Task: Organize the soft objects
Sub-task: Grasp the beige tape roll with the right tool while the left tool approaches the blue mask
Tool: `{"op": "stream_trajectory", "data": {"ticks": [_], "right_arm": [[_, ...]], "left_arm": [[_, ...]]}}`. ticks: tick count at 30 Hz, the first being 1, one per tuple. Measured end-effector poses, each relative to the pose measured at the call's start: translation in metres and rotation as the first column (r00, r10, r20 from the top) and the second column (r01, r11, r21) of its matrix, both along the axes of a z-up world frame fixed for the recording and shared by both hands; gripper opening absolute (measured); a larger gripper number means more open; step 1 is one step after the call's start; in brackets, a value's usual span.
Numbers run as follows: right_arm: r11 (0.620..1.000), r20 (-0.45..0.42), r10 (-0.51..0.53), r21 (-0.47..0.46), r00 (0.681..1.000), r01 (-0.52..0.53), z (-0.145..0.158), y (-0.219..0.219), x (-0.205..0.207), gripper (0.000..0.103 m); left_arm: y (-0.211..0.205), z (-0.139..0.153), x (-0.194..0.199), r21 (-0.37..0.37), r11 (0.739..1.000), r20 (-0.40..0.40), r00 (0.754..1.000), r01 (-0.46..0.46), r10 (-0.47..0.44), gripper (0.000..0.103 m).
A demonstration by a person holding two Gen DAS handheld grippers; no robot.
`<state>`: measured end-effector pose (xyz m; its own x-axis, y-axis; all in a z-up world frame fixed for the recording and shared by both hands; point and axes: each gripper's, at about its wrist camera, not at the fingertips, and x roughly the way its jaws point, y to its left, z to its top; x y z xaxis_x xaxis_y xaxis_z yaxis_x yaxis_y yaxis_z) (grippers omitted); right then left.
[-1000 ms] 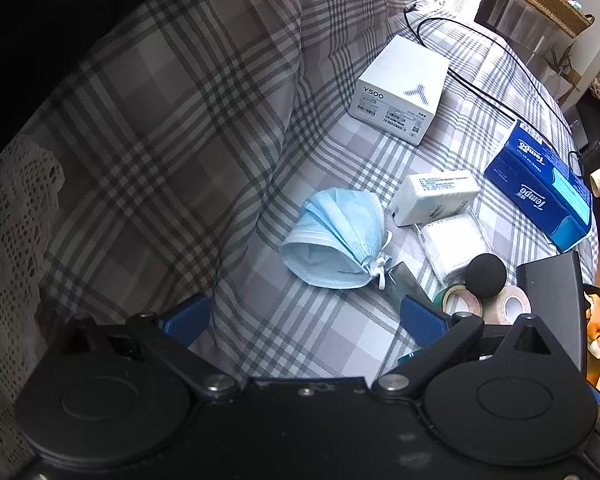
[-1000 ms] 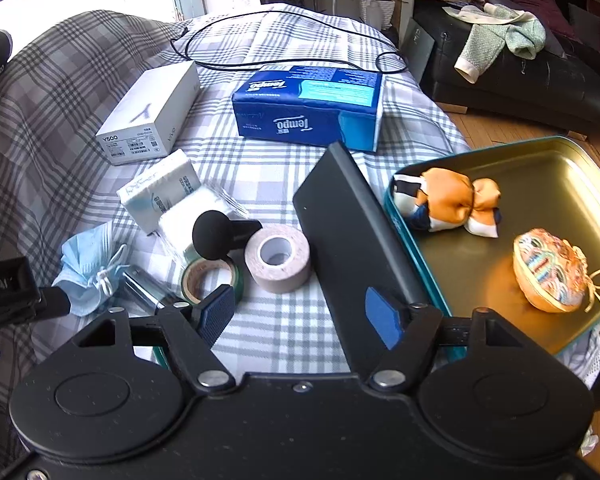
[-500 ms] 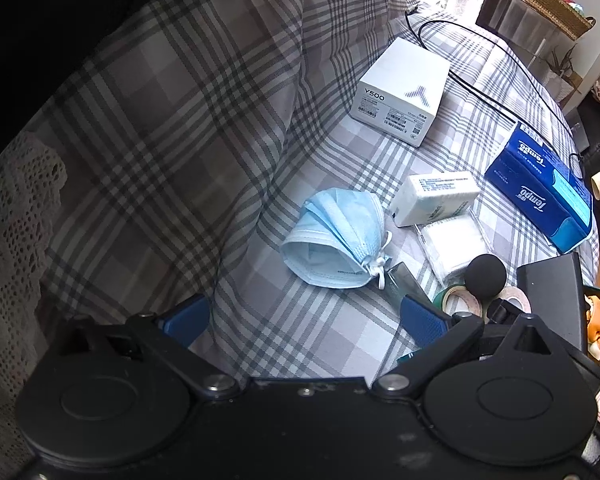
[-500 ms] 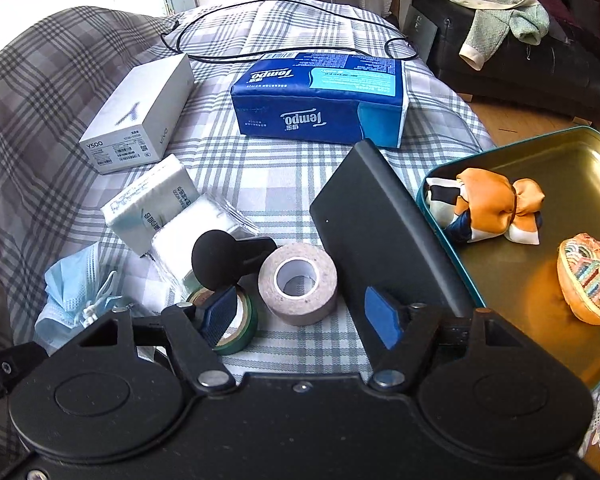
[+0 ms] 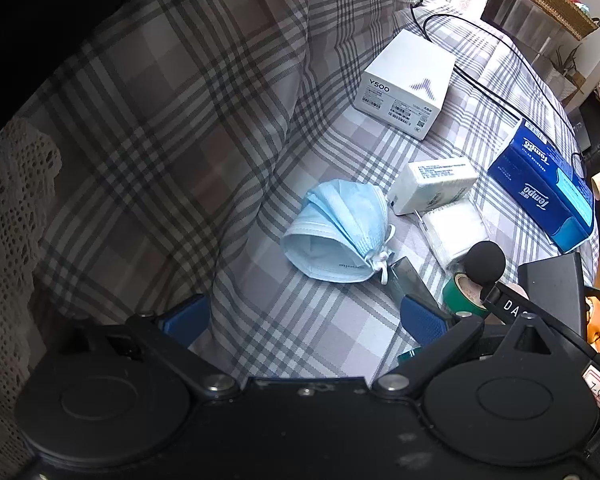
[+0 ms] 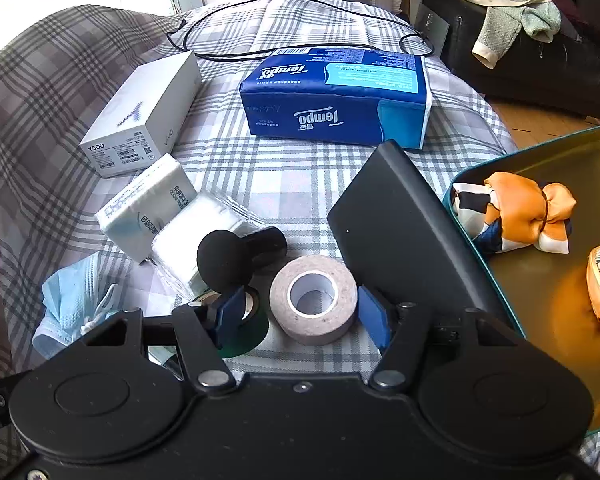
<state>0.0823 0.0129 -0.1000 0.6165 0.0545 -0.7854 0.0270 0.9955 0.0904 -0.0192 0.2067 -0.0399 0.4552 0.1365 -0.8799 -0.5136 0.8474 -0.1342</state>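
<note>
Two blue pads of the right gripper (image 6: 300,312) flank a beige tape roll (image 6: 313,299), its white core facing up; the jaws are closing, not yet pressing it. It lies on the plaid cloth (image 6: 260,168) beside green tape (image 6: 244,332). Left gripper (image 5: 300,316) hangs spread wide, empty.

The cloth (image 6: 260,168) is a grey and white plaid. On it: a pale blue mask (image 5: 340,232), a white box (image 6: 144,116) with a grey mark, a dark blue tissue pack (image 6: 336,100) with a light blue panel, a beige tape roll (image 6: 314,300), a green tape roll (image 6: 248,332). The tin (image 6: 540,300) is teal outside, gold inside, holding an orange, white and navy scarf (image 6: 516,212). The fingers (image 6: 230,312) have blue pads.
</note>
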Motion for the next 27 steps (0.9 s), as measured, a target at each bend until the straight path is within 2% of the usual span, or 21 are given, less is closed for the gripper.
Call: {"op": "stream_trajectory", "data": {"ticks": [2,4,9,18,27], "right_arm": [[1.000,0.003,0.007,-0.002,1.000,-0.007,-0.001,0.001,0.000,0.059],[1.000,0.001,0.015,-0.020,1.000,-0.015,-0.002,0.002,0.000,0.054],[0.998,0.009,0.051,-0.048,0.999,-0.051,-0.002,0.003,-0.006,0.052],[0.997,-0.086,0.043,-0.056,0.995,-0.048,0.002,0.001,-0.028,0.052],[0.999,-0.159,0.034,-0.021,0.987,-0.037,0.003,-0.014,-0.060,0.052]], "left_arm": [[0.000,0.000,0.000,-0.001,1.000,0.000,1.000,-0.002,0.002,0.102],[0.000,-0.001,0.000,0.000,1.000,-0.004,1.000,-0.003,0.003,0.102],[0.000,-0.004,0.000,-0.008,1.000,-0.013,1.000,-0.003,0.003,0.102],[0.003,-0.007,-0.001,-0.016,1.000,-0.030,0.999,-0.021,0.021,0.102],[0.003,-0.013,0.001,-0.016,1.000,-0.052,0.998,-0.018,0.017,0.102]]}}
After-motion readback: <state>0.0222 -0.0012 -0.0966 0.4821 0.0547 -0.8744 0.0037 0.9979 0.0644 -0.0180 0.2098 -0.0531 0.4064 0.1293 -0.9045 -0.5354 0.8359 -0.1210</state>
